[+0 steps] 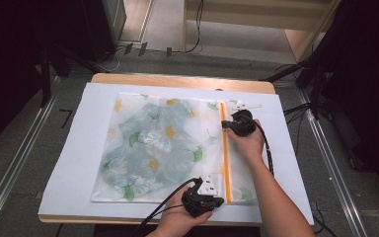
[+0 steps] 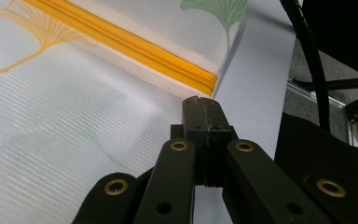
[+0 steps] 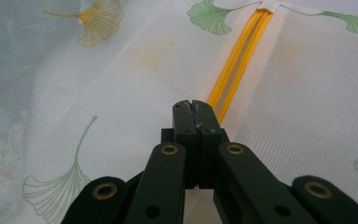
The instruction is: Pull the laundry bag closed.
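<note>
On the table (image 1: 177,81) there's a white sheet (image 1: 79,148), and flat on that lies my mesh bag (image 1: 128,182), the one with the ginkgo leaf print. Something folded, with a blue-green pattern, sits inside it (image 1: 148,143), filling the bag's left and middle. From the high view the orange zipper (image 1: 224,158) runs straight from 12 to 6 down the bag's right side.

My left gripper (image 1: 217,200) is down at about 6 o'clock of the table, at the near end of the zipper. Jaws are pressed together; in the left gripper view they meet tip to tip (image 2: 200,103) right by the bag's edge, just short of the zipper's end (image 2: 205,79). Whether they've pinched any mesh, I can't tell from that angle.

My right gripper (image 1: 225,125) is up near 1 o'clock, at the far end of the zipper, tips pointing left onto it. Also clamped shut: in the right gripper view the jaws (image 3: 195,106) sit closed right on the zipper line (image 3: 237,60), which runs away from them toward 1 o'clock. Probably on the pull tab, but the jaws cover that spot, so can't say what's between them.

A small white bit (image 1: 244,105) lies on the sheet just past the bag's far right corner.
</note>
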The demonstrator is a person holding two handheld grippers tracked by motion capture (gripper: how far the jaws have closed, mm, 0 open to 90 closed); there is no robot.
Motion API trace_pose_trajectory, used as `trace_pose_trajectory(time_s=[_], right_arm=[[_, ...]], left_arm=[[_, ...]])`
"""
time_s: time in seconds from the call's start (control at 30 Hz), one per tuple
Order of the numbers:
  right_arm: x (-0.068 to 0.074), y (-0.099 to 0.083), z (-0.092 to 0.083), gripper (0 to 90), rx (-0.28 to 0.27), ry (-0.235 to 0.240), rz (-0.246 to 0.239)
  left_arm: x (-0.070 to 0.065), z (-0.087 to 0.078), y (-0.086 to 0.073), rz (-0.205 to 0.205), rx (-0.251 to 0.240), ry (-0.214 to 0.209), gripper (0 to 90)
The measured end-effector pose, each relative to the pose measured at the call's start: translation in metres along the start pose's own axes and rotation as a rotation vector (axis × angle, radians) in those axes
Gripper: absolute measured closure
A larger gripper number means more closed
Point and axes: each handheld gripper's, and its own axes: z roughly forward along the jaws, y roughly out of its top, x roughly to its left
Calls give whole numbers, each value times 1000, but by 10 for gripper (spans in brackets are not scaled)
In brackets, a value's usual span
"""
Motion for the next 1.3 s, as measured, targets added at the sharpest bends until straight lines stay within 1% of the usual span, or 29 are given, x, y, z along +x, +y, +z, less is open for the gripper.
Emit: trace_pose_trajectory(time_s=[0.27,0.47,0.7,0.97,1.0,1.03,1.23,1.27,1.3], right_arm=[[-6,10,8,900,2,-18,19],[-10,21,15,900,2,-42,19],[-16,35,22,900,4,-54,46],[-19,46,33,900,10,-79,44],[-20,48,34,900,7,-85,48],[-22,50,35,900,-1,-79,55],[-26,59,43,900,-1,-88,79],[-26,60,43,900,0,-89,89],[-27,62,44,900,1,-88,84]], left_arm=[[0,0,0,1,0,0,900],[0,0,0,5,-2,-1,900],[0,0,0,7,-1,-1,900],[-1,0,-1,6,-6,-3,900],[0,0,-1,7,-4,-4,900],[0,0,-1,7,-4,-4,900],[0,0,0,3,3,-3,900],[0,0,0,3,2,-4,900],[0,0,0,2,2,-5,900]])
